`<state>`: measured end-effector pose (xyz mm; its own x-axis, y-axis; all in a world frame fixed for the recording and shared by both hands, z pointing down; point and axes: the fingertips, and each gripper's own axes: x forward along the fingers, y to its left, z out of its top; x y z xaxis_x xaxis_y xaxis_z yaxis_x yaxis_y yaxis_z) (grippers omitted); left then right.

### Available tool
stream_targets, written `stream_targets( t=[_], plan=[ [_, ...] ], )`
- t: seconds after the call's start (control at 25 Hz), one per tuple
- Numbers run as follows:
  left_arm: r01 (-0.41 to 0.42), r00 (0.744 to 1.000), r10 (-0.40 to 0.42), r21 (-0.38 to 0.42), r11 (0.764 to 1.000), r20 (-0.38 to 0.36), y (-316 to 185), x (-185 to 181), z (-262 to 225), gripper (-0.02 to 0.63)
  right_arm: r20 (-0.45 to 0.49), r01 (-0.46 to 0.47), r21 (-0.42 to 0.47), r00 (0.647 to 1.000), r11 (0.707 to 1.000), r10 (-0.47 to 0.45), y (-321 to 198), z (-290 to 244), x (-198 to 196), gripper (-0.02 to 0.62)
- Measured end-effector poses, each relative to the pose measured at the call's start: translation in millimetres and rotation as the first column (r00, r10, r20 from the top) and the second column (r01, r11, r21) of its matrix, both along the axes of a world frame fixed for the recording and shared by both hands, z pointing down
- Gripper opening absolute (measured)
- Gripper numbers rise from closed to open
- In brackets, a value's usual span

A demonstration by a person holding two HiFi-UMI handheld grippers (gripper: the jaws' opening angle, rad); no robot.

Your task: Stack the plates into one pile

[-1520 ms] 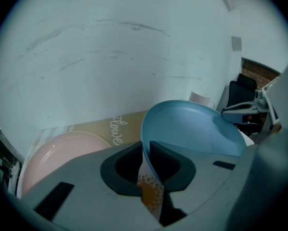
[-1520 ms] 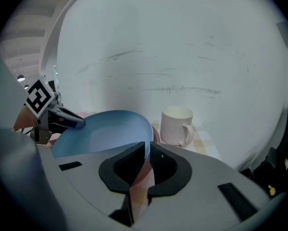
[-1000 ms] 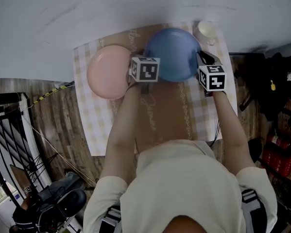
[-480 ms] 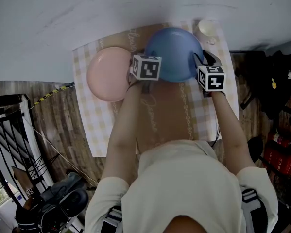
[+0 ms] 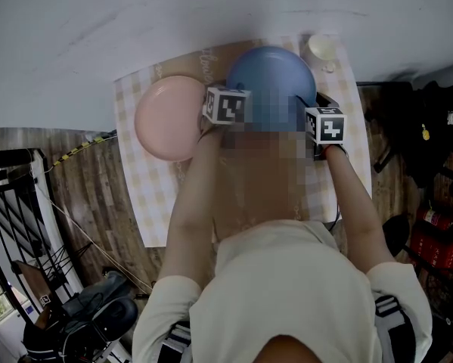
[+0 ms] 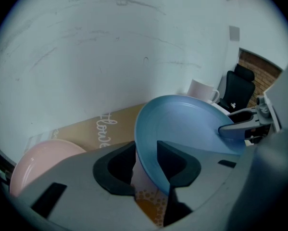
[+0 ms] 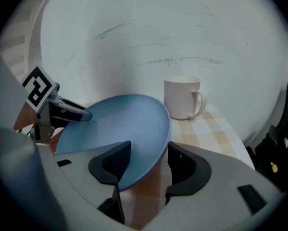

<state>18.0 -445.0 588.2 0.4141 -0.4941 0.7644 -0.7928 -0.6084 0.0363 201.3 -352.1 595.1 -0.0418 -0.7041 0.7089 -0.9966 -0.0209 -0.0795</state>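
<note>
- We had one hand-held gripper at each side of the blue plate [image 5: 271,74], probably because a two-sided hold keeps a wide, shallow plate level.
- The left hand-held gripper [image 6: 146,170] had just been opening. Its jaws stood apart, with the plate's rim between them but not pinched.
- The right hand-held gripper [image 7: 144,170] had just been opening too. Its jaws were spread either side of the opposite rim, with no squeeze on it.
- The blue plate sat at the back of the checked cloth [image 5: 154,203] on the desk, just beside the pink plate [image 5: 169,116] and not over it, so we judged no pile was started.
- The white mug [image 7: 182,97] stood near the blue plate's far edge, leaving us little room on that side.
</note>
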Motion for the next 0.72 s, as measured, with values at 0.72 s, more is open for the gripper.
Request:
stream_targets(
  t=[0.72],
  plan=[
    [0.080,0.995,-0.074,0.082,0.993,-0.065,8,-27,-37,0.049,0.009,-0.143,0.078,0.990,0.987,0.142,3,-34,5,0.081]
  ],
)
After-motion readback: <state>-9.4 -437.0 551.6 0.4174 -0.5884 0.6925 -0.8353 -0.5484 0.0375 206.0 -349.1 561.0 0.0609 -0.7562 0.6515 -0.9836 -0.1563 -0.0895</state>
